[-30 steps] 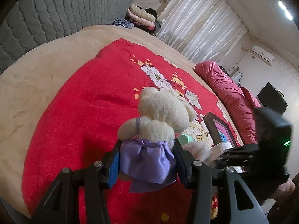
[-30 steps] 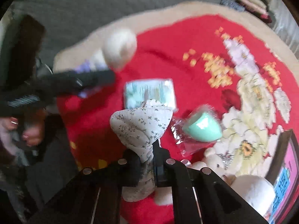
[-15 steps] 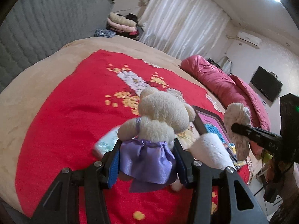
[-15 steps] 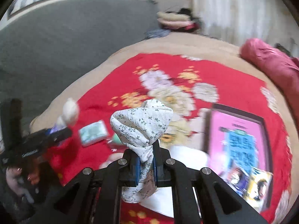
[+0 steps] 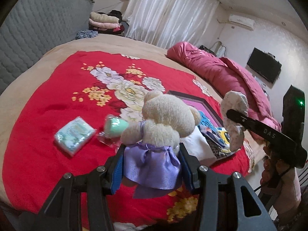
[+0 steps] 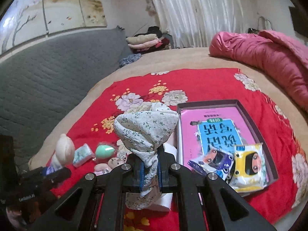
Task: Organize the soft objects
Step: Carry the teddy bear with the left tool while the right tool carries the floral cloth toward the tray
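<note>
Two grippers, each carrying one soft thing. One teddy bear [image 5: 167, 119] in a purple skirt sits in the left gripper [image 5: 152, 170]; its fingers [image 5: 117, 170] stand at a middling width, pads pressed on both sides of the skirt, with the bear's head and arms sticking out above the tips. One floral cloth bundle [image 6: 146, 127] is in the right gripper [image 6: 151, 170]; the fingers [image 6: 142, 170] are nearly together, pinching the bundle's twisted neck, puffed top above the tips, tail hanging below. Both things are held up over the red blanket [image 5: 48, 105] on the bed [image 5: 25, 77].

On the blanket: one tissue pack [image 5: 74, 134], one mint green egg-shaped sponge [image 5: 115, 125] in clear wrap, one white roll [image 5: 194, 144] partly hidden behind the bear. One open box [image 6: 248, 113] lies flat on the blanket to the right of the cloth bundle, holding one pink book [image 6: 192, 134] and two cartoon-face packets [image 6: 248, 165] at its near end. A small pink soft toy [image 6: 107, 165] lies near the sponge, partly hidden.
</note>
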Tool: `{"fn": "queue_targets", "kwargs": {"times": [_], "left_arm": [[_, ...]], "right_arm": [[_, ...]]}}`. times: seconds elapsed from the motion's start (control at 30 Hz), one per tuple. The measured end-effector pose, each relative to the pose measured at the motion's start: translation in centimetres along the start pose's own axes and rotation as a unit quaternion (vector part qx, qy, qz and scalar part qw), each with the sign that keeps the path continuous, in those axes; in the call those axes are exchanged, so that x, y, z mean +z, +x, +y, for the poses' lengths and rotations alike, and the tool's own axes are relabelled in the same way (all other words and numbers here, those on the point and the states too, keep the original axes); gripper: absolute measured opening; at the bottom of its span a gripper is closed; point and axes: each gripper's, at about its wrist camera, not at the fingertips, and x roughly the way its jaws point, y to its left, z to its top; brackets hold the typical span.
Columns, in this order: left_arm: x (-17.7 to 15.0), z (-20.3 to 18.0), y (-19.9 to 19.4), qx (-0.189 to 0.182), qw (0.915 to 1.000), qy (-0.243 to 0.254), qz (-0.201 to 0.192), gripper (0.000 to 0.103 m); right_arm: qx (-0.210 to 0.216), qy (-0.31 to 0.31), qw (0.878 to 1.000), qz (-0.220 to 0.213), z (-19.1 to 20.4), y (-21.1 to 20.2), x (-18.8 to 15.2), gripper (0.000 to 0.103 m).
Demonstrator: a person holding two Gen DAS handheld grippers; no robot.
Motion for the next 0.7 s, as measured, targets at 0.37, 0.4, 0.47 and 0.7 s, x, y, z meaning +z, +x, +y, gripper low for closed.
{"fn": "queue_targets", "kwargs": {"times": [0.37, 0.4, 0.47, 0.7], "left_arm": [[-0.7, -7.4, 0.5, -0.012, 0.9985, 0.051, 0.018, 0.051], [-0.7, -8.0, 0.6, -0.013, 0.9982, 0.055, 0.019, 0.051], [-0.7, -9.0, 0.9, -0.017, 0.9977, 0.061, 0.024, 0.051], [-0.6, -11.5, 2.3, -0.026, 0.9964, 0.073, 0.035, 0.051]], "right_arm": [[0.007, 0.044, 0.998, -0.039, -2.3, -2.0, -1.6, 0.010], [0.007, 0.044, 0.998, -0.043, -2.4, -2.1, -1.7, 0.010], [0.005, 0.043, 0.998, -0.046, -2.7, -2.3, -2.0, 0.010], [-0.026, 0.067, 0.994, -0.082, -5.5, -3.9, -2.3, 0.011]]}}
